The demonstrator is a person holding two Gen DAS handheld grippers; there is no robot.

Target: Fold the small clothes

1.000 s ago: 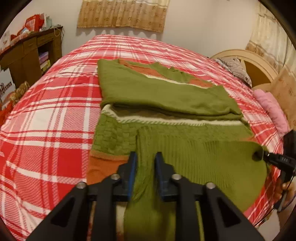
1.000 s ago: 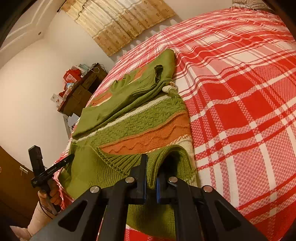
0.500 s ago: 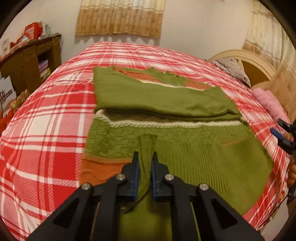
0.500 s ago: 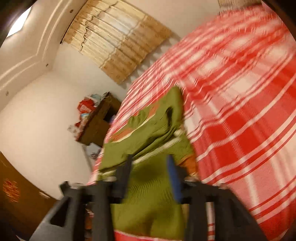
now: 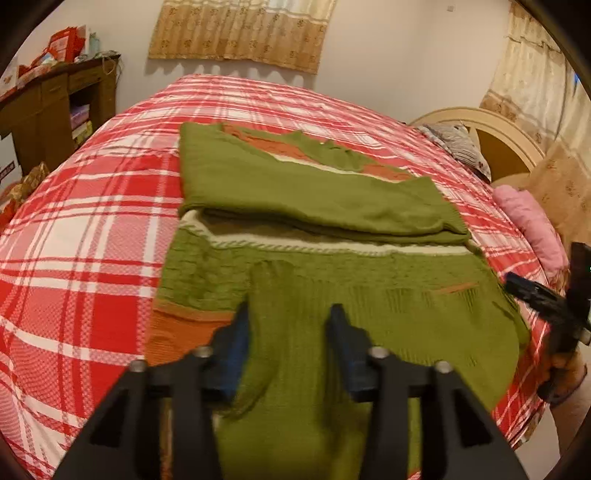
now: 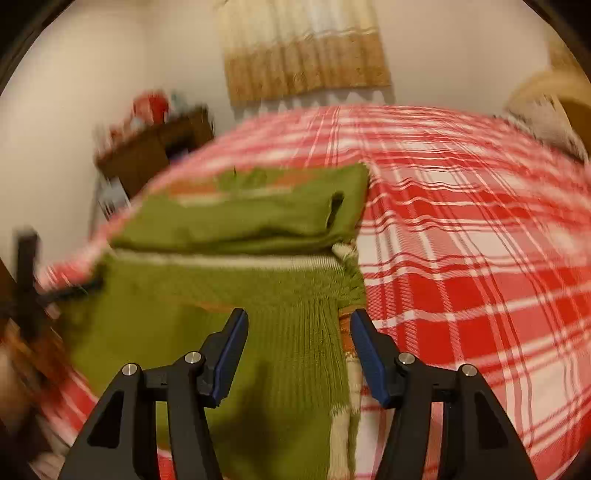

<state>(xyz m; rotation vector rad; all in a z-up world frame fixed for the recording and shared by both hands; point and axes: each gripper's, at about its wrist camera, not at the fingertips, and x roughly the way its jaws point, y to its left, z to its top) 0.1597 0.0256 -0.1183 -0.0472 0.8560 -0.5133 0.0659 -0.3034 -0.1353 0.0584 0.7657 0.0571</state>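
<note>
- Our left gripper (image 5: 290,325) had just been opening, its jaws apart over the knit, gripping nothing.
- Our right gripper (image 6: 297,332) likewise stood open.
- One green-and-orange sweater (image 5: 332,295) lay partly folded beneath and ahead, on one red plaid bedspread (image 5: 81,240).

A bedroom in a home.
A bed (image 5: 110,229) under a red plaid cover, an arched headboard (image 5: 491,122), pillows (image 5: 528,221), curtains (image 5: 240,33), and probably a cluttered wooden dresser (image 5: 55,110).

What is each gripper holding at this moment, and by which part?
Nothing is held. The left gripper and the right gripper both stand open above the green sweater; their jaws have just been opening, and the pads press no fabric.
</note>
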